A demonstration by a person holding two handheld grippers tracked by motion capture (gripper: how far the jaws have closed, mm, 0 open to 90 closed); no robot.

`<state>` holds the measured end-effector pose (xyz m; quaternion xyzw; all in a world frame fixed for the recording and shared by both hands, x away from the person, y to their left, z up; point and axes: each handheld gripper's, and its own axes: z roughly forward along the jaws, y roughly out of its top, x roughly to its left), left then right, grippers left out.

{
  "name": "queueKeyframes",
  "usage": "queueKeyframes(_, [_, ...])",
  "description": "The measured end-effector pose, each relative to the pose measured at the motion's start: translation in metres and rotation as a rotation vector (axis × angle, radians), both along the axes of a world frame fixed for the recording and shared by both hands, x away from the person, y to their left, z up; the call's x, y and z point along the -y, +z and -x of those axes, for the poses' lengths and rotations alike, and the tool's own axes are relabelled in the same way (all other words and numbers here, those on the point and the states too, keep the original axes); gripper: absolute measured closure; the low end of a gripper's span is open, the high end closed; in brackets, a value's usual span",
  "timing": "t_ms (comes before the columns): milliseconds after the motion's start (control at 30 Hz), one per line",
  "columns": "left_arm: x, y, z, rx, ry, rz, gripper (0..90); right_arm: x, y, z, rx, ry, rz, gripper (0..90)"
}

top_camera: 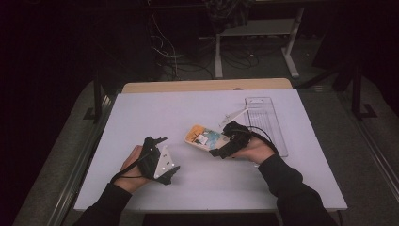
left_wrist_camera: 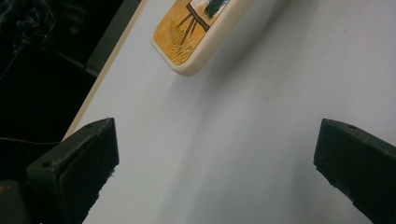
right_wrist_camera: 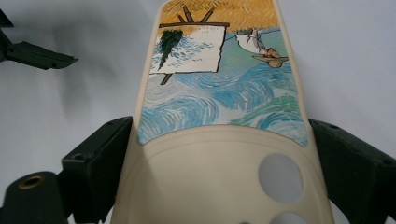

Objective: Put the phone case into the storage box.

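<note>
Overhead forward-down view of table (top_camera: pixel 141 113); both close claw views sharing the phone case (right_wrist_camera: pixel 219 93).

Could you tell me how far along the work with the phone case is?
Grasped: the right tool is shut on the phone case, which looks lifted at its far end. The left tool is open, apart. Left: wherever the case goes; the clear tray looks empty.

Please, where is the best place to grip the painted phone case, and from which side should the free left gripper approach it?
Probably the orange end of the phone case, across its two long edges. That end is free; the right gripper has its jaws around the camera-hole end. The left gripper, jaws open, should come from its own side.
</note>
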<state>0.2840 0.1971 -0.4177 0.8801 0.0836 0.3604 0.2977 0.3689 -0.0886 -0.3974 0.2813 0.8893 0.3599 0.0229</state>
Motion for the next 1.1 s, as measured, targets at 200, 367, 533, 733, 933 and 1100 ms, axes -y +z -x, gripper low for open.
queueKeyframes(200, [0.0012,-0.0014,0.0011,0.035,-0.010,-0.018,0.0,-0.0006,0.0011,0.0010,-0.025,-0.007,-0.012,9.9])
queueKeyframes(367, [0.0019,-0.0020,0.0025,0.064,-0.014,-0.036,0.0,-0.0006,0.0013,0.0010,-0.028,-0.009,-0.011,9.9])
queueKeyframes(533, [0.0032,-0.0031,0.0036,0.090,-0.016,-0.022,0.0,-0.0006,0.0011,0.0009,-0.027,-0.009,-0.014,9.9])
queueKeyframes(733, [0.0040,-0.0017,0.0058,0.146,-0.019,-0.049,0.0,-0.0007,0.0009,0.0009,-0.025,-0.011,-0.017,9.9])
queueKeyframes(933, [0.0052,-0.0016,0.0079,0.182,-0.024,-0.066,0.0,-0.0006,0.0009,0.0008,-0.021,-0.011,-0.016,9.9])
queueKeyframes(1100, [0.0072,-0.0017,0.0101,0.213,-0.030,-0.087,0.0,-0.0006,0.0008,0.0006,-0.024,-0.011,-0.017,10.0])
